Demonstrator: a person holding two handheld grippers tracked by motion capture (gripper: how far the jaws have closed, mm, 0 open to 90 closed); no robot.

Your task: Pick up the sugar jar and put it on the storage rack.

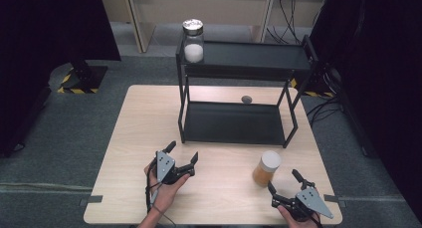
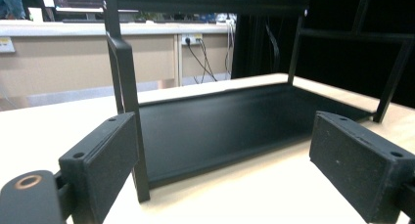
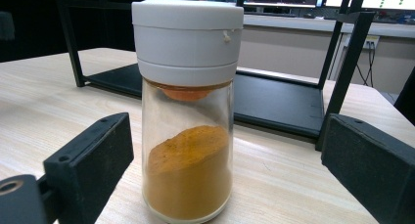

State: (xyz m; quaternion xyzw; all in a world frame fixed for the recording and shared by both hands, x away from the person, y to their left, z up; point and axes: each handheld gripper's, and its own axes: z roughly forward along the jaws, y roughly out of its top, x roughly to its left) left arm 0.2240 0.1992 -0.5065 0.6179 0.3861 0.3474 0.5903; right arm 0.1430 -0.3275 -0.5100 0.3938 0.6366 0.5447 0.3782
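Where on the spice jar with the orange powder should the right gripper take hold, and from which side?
Grip the spice jar on its glass body below the wider white cap, coming level from the person's side. It stands upright between the open right gripper fingers, and the cap's overhang would likely stop slipping.

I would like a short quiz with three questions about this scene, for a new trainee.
1. True or false: the right claw grips the glass jar of orange powder with a white cap.
2. What stands on the top level of the black metal two-level shelf?
3. Which claw faces the jar of orange powder: A left, B right?

Key: 1 false, its jaws are open and apart from the jar; 2 a glass jar of white powder with a silver lid; 3 B.
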